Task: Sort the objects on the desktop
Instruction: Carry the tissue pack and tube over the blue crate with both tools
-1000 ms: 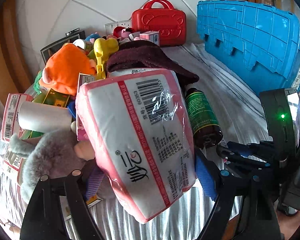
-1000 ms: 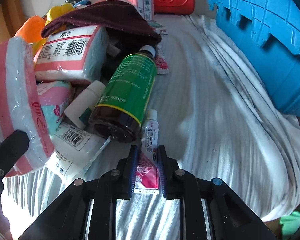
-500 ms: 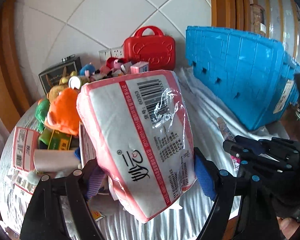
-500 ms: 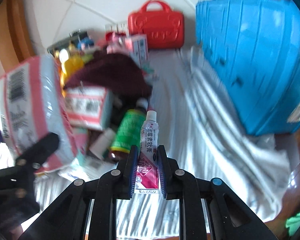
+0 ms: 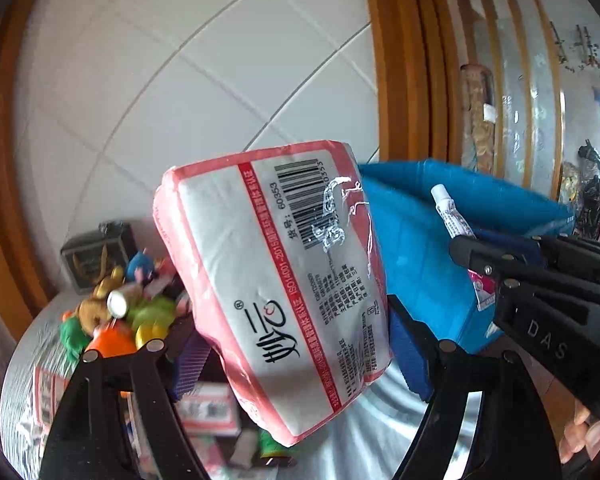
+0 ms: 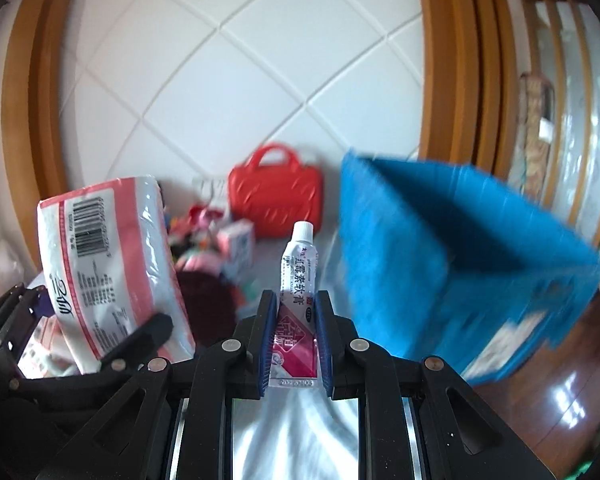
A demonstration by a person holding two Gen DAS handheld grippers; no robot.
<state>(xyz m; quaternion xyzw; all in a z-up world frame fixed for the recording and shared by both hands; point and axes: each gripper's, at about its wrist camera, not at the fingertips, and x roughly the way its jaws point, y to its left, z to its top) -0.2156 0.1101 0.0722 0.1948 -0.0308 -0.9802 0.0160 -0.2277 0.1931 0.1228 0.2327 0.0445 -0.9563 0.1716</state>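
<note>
Black grippers (image 5: 300, 344) (image 6: 296, 332) raised, clamping tissue pack (image 5: 276, 280), ointment tube (image 6: 298, 280).

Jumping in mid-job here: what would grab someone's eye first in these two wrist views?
The pink-and-white tissue pack fills the middle of the left wrist view, clamped in the left gripper above the cluttered table. In the right wrist view, the right gripper pinches a small ointment tube, cap pointing up. The big blue crate stands open just to the right of the tube, with a red case by the tiled wall.

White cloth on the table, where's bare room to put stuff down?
Bare white cloth runs between the toy pile and the blue crate, back toward the red case. The left side is crowded.
</note>
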